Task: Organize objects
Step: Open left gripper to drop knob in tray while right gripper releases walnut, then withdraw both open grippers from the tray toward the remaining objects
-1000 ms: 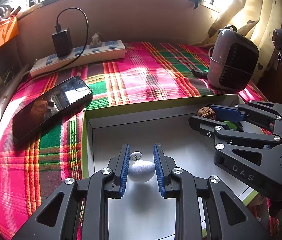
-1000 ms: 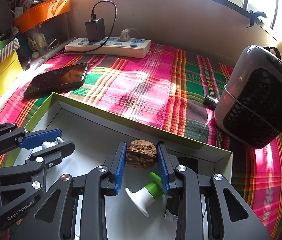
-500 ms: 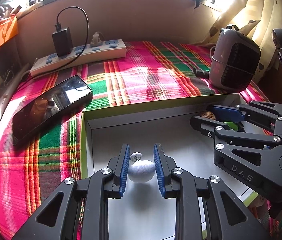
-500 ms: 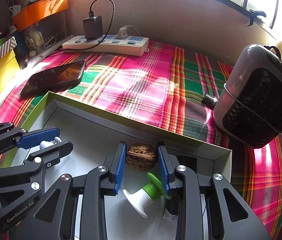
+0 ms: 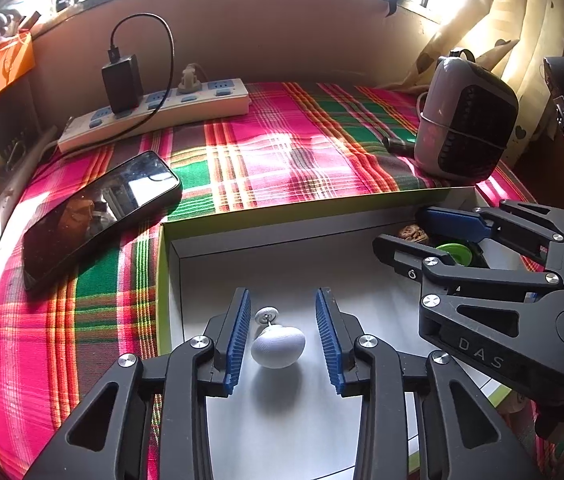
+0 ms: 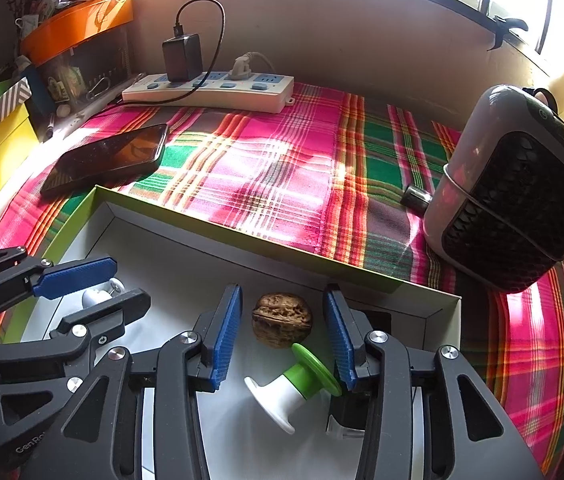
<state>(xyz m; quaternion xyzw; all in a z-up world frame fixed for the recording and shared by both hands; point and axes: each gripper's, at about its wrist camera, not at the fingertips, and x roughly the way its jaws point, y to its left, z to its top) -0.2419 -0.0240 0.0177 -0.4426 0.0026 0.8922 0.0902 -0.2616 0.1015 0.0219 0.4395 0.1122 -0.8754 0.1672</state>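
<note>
there, gaps either side of walnut point(image 6: 281, 319)

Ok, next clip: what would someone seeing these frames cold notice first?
Probably the loud pink-and-green plaid cloth, with a dark phone lying on it and a white power strip along the back wall. Next, the white box in front, where both grippers stand open: the left gripper around a white egg-shaped knob, the right gripper around a walnut, beside a green-and-white spool.
</note>
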